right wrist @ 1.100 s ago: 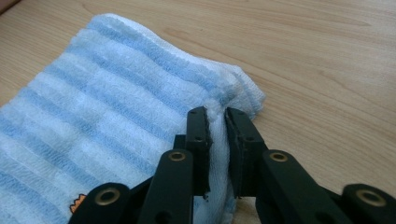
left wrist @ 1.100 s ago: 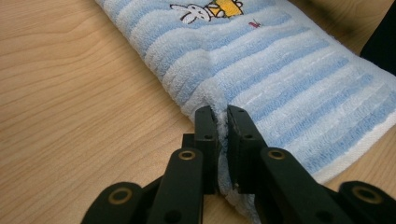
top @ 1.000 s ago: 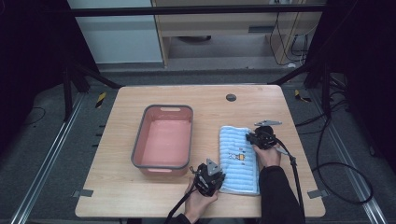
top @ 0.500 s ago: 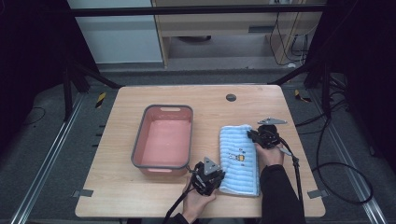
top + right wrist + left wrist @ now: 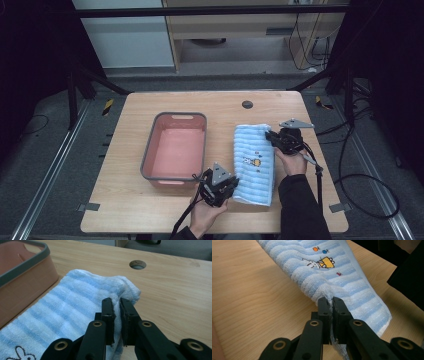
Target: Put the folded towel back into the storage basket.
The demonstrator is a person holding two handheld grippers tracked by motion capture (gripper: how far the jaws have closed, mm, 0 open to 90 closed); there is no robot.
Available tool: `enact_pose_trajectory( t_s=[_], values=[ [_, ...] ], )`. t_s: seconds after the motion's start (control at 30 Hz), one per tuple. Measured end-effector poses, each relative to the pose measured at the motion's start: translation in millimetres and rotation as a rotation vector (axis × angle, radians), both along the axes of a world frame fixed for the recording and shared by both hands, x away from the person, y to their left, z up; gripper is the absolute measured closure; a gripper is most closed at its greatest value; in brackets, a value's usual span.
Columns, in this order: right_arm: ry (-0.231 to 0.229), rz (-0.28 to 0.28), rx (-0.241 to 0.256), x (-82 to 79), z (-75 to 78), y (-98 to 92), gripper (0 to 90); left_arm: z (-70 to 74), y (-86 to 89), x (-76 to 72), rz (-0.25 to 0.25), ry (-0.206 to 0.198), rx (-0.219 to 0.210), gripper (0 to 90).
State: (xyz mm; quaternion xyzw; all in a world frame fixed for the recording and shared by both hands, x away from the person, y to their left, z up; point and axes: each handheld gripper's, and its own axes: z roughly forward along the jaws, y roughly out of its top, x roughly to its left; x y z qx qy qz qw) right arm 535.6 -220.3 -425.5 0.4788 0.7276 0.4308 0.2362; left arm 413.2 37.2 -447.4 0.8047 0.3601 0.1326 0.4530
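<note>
A folded light-blue striped towel (image 5: 254,162) with a small cartoon print lies on the wooden table to the right of a pink tub. My left gripper (image 5: 229,190) is at the towel's near left corner, its jaws shut on the towel (image 5: 342,277) edge, which puckers between them. My right gripper (image 5: 271,136) is at the far right corner, jaws shut on a fold of the towel (image 5: 82,297) there. In the left gripper view (image 5: 331,301) and the right gripper view (image 5: 117,302) the cloth is pinched between the pads.
A pink tub with a grey rim (image 5: 176,149) (image 5: 22,265) stands left of the towel, nothing inside it. A round cable hole (image 5: 247,104) (image 5: 137,264) is in the table near the far edge. Black cables trail off the right side.
My left gripper has shifted a little left and toward the near edge, drawing the towel's near corner with it. My right gripper has stayed at the far right corner.
</note>
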Motion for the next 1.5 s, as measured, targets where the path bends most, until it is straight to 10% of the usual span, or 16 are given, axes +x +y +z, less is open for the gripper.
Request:
enact_pose_trajectory(
  t_s=[0.97,1.5],
  values=[
    [-0.129,0.018,0.011,0.9,81.8,44.2,83.0,74.8,49.3,6.5,0.036,-0.098,-0.048,85.8],
    [-0.164,0.042,0.022,10.6,105.6,76.0,83.0,92.8,78.5,12.0,0.076,-0.124,-0.058,85.8]
  ],
)
